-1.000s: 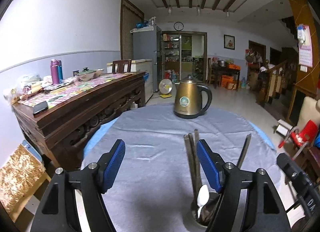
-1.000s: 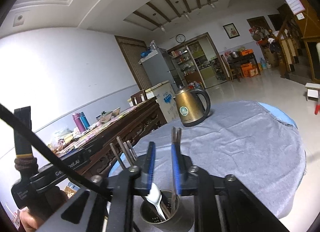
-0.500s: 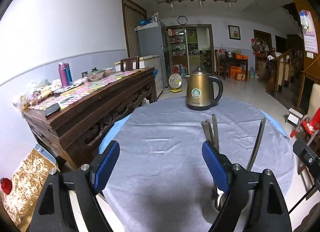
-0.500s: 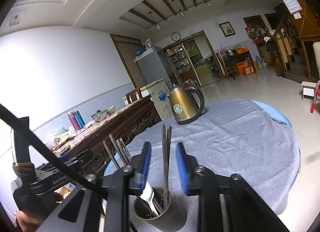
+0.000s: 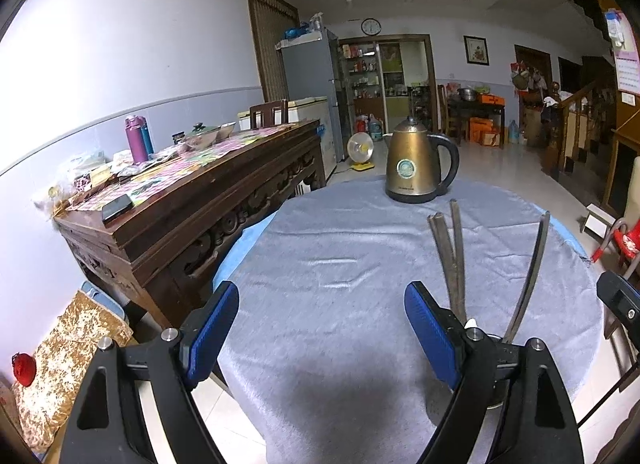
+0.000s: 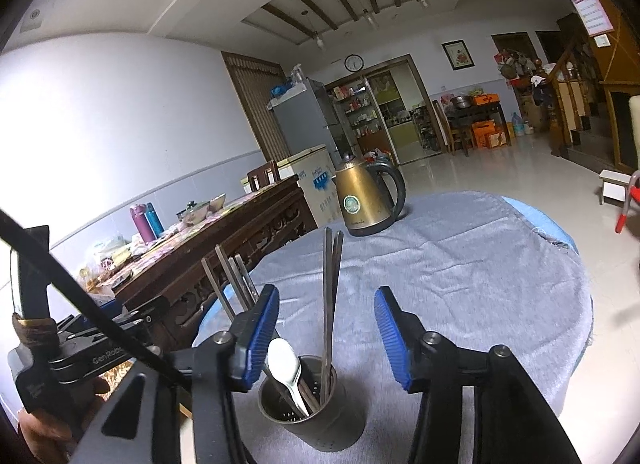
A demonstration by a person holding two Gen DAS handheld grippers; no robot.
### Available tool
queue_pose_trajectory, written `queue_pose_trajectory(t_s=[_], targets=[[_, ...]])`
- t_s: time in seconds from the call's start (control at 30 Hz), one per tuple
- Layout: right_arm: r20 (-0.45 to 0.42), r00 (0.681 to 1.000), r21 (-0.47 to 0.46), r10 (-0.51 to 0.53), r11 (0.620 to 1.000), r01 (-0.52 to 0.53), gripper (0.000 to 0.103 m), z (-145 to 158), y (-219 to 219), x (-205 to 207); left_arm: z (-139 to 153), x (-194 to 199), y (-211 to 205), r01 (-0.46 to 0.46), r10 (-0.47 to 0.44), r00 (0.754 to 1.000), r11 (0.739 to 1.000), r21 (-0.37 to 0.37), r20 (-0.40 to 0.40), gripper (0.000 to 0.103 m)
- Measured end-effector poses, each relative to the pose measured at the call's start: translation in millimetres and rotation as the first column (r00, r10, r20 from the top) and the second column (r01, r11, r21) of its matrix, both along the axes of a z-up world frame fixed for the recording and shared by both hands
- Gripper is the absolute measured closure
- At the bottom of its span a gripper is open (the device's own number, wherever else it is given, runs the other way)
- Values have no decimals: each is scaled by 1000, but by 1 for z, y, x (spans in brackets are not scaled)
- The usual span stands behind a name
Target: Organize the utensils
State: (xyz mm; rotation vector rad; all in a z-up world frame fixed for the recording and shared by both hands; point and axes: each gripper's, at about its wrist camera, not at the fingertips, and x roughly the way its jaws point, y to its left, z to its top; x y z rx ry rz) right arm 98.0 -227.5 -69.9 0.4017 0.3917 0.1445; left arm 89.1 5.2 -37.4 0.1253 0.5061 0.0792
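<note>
While the right claw (image 6: 326,340) is opening, clear of the chopsticks (image 6: 330,304) standing between its jaws, lifting away askew could snag them and topple the cup (image 6: 316,420).

Brushed metal utensil holder (image 6: 316,420) with perforated wall; dull metal chopsticks (image 6: 329,296); glossy white spoon (image 6: 285,364); matt grey tablecloth (image 6: 460,284); shiny bronze-toned kettle (image 6: 360,200); carved dark wood sideboard (image 5: 192,208).

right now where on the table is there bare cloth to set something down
Bare cloth spans the grey tablecloth between the kettle and the left gripper, and right of the utensil holder toward the table edge. The crowded spot is the holder itself.
</note>
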Motion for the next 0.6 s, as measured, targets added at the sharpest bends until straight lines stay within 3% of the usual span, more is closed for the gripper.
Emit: queue_pose_trajectory(t_s=[0.6], targets=[[-86, 996, -50, 38, 998, -43, 44, 0, 20, -6, -20, 3, 15, -52, 56, 996, 997, 50, -74, 17]])
